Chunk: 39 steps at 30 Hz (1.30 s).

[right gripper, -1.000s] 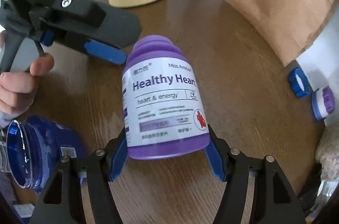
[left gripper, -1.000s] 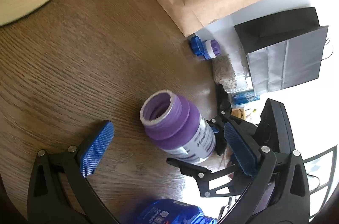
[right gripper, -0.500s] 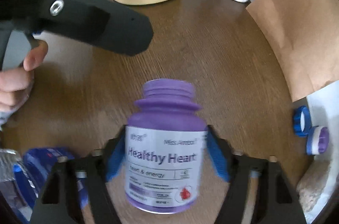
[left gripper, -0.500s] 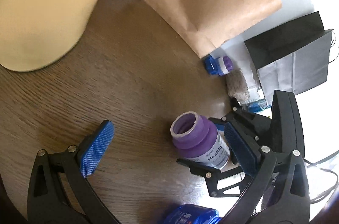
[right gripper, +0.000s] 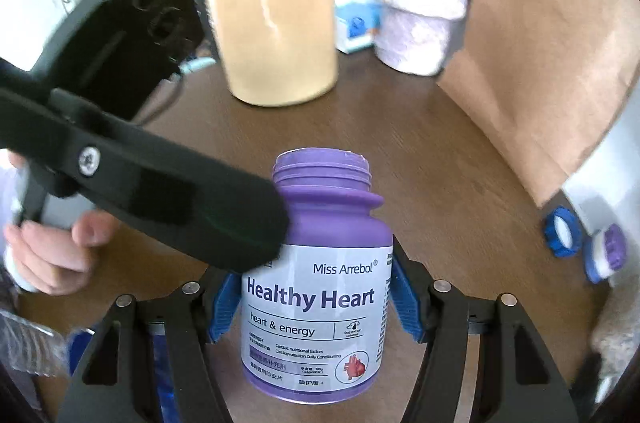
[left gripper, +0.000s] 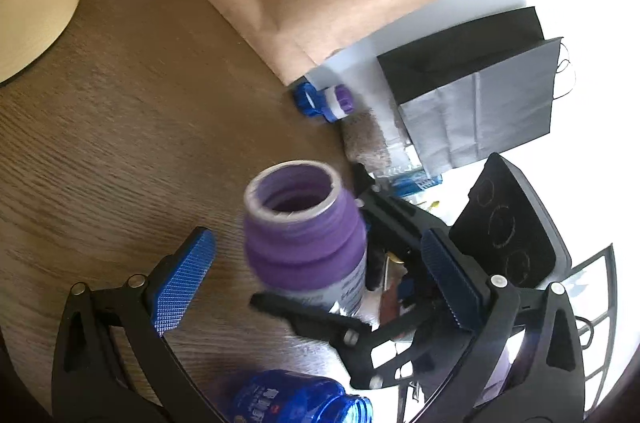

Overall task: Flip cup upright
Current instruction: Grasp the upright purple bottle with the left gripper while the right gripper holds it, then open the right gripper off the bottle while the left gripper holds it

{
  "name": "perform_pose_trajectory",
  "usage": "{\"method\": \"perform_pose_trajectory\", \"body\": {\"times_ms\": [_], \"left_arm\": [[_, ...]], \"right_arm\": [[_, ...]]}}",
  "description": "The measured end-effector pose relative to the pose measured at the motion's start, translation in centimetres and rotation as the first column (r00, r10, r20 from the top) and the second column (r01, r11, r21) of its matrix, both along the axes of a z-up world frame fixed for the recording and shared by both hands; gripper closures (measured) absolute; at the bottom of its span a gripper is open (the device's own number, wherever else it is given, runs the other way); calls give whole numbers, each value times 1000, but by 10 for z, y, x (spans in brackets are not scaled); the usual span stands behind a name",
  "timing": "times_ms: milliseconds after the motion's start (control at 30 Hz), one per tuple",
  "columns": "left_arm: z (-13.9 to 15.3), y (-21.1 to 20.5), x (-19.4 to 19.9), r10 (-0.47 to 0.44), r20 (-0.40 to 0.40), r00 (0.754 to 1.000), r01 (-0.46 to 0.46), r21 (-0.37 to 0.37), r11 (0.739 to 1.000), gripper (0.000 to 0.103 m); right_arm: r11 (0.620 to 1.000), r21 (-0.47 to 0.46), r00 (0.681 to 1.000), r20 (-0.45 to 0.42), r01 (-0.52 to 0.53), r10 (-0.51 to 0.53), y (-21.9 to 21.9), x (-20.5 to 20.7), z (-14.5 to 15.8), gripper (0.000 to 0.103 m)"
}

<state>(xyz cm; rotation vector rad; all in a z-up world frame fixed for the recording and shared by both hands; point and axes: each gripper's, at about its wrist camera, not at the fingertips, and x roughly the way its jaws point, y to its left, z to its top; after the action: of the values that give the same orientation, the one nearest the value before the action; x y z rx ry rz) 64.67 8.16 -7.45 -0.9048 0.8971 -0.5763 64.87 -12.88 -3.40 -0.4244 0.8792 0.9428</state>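
The cup is an open purple "Healthy Heart" bottle (right gripper: 316, 283) with no cap. It stands upright with its mouth facing up, over the brown wooden table (right gripper: 440, 163). My right gripper (right gripper: 316, 307) is shut on the bottle, its blue pads pressed against the label on both sides. In the left wrist view the same bottle (left gripper: 304, 243) shows from above, its round mouth facing the camera. My left gripper (left gripper: 316, 277) is open, its pads wide apart on either side of the bottle and touching nothing. I cannot tell whether the bottle's base touches the table.
A blue bottle (left gripper: 288, 403) lies near the table's front edge. A blue cap (right gripper: 562, 231) and a purple cap (right gripper: 606, 253) sit at the right. A brown paper bag (right gripper: 540, 43), a cream jar (right gripper: 276, 15) and a fluffy pale roll (right gripper: 416, 3) stand behind. A hand (right gripper: 48, 255) holds the left gripper.
The right gripper has turned the purple bottle from tilted, neck pointing away, to upright with its mouth up. The left gripper has drawn closer, its open fingers now flanking the bottle.
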Motion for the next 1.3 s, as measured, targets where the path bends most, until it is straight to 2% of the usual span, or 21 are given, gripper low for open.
{"method": "perform_pose_trajectory", "body": {"times_ms": [33, 100, 200, 400, 500, 567, 700, 900, 1000, 1133, 1233, 1300], "left_arm": [[1, 0, 1, 10, 3, 1000, -10, 11, 1000, 29], [0, 3, 1, 48, -6, 999, -48, 58, 997, 43], [-4, 4, 2, 53, -13, 999, -52, 27, 998, 44], [17, -14, -9, 20, 98, 995, -40, 207, 977, 44], [31, -30, -15, -26, 148, 989, -25, 333, 943, 44], [38, -35, -22, -47, 172, 984, -22, 377, 926, 44], [68, -51, -44, -96, 240, 966, -35, 491, 870, 44], [132, -51, -90, -127, 339, 932, -87, 550, 831, 44], [158, -51, -126, -128, 386, 914, -150, 612, 776, 44], [171, -40, -158, -127, 389, 912, -167, 639, 751, 44], [169, -30, -180, -113, 395, 912, -207, 680, 703, 44], [162, -19, -190, -103, 377, 920, -201, 681, 704, 44]], "right_arm": [[1000, 14, 1000, 1, -8, 7, 4, -2, 0, 35], [1000, 26, 1000, 8, -6, 6, 13, -7, -3, 35], [998, 57, 1000, 3, 21, -21, 8, -12, -2, 35], [996, 72, 999, 20, 49, -51, 2, -15, -1, 35], [996, 55, 998, -1, 68, -68, -4, -16, -3, 34], [995, 61, 997, -21, 79, -78, -10, -17, -2, 34], [995, 56, 996, 39, 79, -81, -13, -35, 13, 34], [989, 133, 987, 133, 70, -87, -12, -71, 66, 34], [987, 152, 983, 166, 50, -75, -6, -96, 89, 32], [991, 133, 981, 191, 16, -41, 11, -126, 102, 28], [991, 130, 981, 192, -7, -19, 30, -144, 100, 28], [993, 114, 985, 170, -24, 4, 43, -154, 97, 28]]}}
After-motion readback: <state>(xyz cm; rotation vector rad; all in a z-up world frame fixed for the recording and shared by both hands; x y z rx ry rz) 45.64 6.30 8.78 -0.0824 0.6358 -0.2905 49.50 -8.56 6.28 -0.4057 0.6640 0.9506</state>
